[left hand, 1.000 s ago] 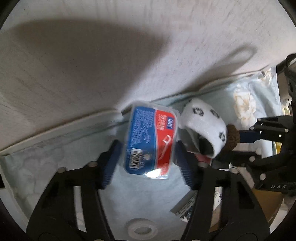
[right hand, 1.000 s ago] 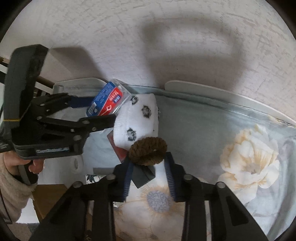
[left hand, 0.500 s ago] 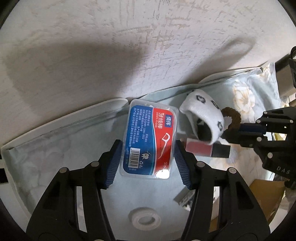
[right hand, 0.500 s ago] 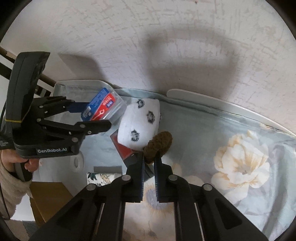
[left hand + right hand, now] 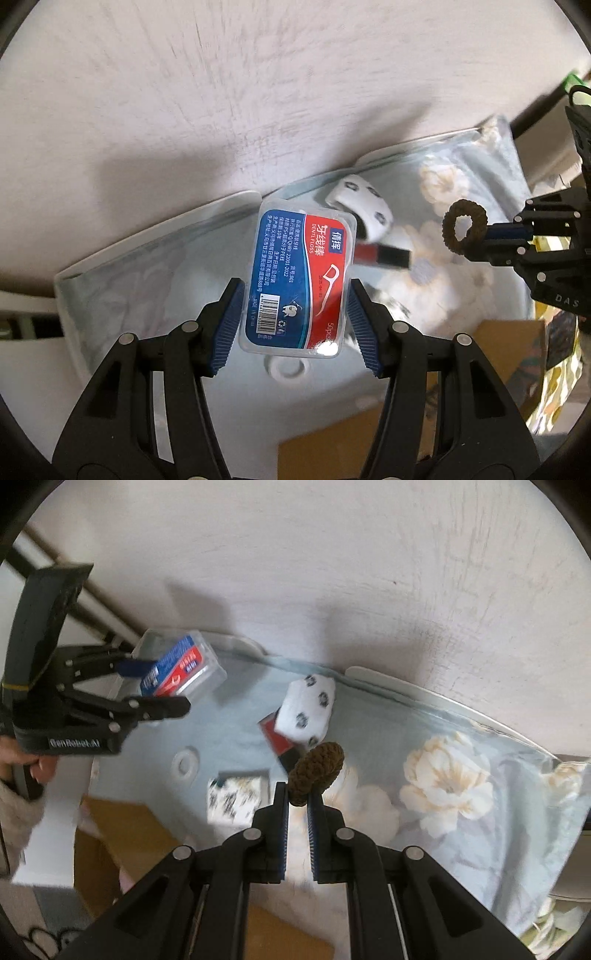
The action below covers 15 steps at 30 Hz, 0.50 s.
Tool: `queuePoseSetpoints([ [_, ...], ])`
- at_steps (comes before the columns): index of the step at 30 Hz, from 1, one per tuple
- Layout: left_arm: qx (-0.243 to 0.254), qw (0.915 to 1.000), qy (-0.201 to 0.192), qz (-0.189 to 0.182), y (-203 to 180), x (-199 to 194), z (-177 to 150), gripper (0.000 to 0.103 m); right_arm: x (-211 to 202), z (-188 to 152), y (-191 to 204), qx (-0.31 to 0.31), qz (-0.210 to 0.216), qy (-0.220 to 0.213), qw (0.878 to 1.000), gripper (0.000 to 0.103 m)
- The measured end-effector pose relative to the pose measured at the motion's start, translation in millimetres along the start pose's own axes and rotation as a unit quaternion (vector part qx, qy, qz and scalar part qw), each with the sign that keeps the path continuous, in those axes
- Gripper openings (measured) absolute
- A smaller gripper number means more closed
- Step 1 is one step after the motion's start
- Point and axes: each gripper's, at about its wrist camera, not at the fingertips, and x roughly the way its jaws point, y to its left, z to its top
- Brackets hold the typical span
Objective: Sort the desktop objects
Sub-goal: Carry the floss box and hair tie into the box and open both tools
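My left gripper (image 5: 295, 291) is shut on a clear dental floss box (image 5: 301, 273) with a blue and red label, held above the table. From the right wrist view the same floss box (image 5: 183, 670) shows at the left in the left gripper (image 5: 162, 686). My right gripper (image 5: 297, 794) is shut on a brown hair tie (image 5: 317, 771), lifted off the cloth. That hair tie (image 5: 464, 225) hangs as a ring at the right of the left wrist view. A white sock (image 5: 308, 710) with black marks lies on the table over a red and black box (image 5: 280, 740).
A pale blue cloth with cream flowers (image 5: 450, 775) covers the table against a white wall (image 5: 332, 572). On it lie a white tape ring (image 5: 186, 762) and a small patterned card (image 5: 236, 797). A cardboard box (image 5: 122, 834) stands below the table's left edge. A hand (image 5: 22, 760) holds the left gripper.
Both grippers rose away from the table with their objects. The right gripper's jaws closed from around the hair tie to pinching it and lifted it off the cloth beside the sock.
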Motion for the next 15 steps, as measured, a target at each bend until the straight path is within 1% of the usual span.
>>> queuePoseSetpoints([
  [2, 0.003, 1.0, -0.003, -0.002, -4.6, -10.1, -3.0, 0.053, -13.8, -3.0, 4.8, -0.011, -0.002, 0.001, 1.0, 0.009],
  [4, 0.007, 1.0, -0.007, -0.001, -8.4, -30.5, -11.8, 0.053, -29.7, -11.3, 14.7, -0.026, -0.002, -0.001, 1.0, 0.009],
  [5, 0.008, 0.9999, -0.009, -0.001, -1.0, -43.0, -19.3, 0.053, -32.8, -11.5, 22.4, -0.033, -0.002, -0.001, 0.999, 0.009],
  [7, 0.01, 0.9999, -0.011, -0.002, -6.9, -53.0, -29.5, 0.053, -44.4, -16.3, 39.6, -0.05, -0.002, -0.001, 0.999, 0.009],
  [9, 0.012, 0.9999, -0.012, -0.002, -19.0, -63.8, -42.5, 0.053, -59.5, -25.9, 46.6, -0.065, 0.0, 0.0, 0.998, 0.009],
  [13, 0.025, 0.9996, -0.009, -0.005, -35.6, -89.4, -73.4, 0.053, -70.7, -46.8, 74.5, -0.098, 0.004, 0.007, 0.995, 0.009],
  [15, 0.031, 0.9995, -0.002, -0.007, -50.6, -91.5, -89.6, 0.053, -71.5, -59.0, 87.1, -0.113, 0.007, 0.016, 0.993, 0.009],
])
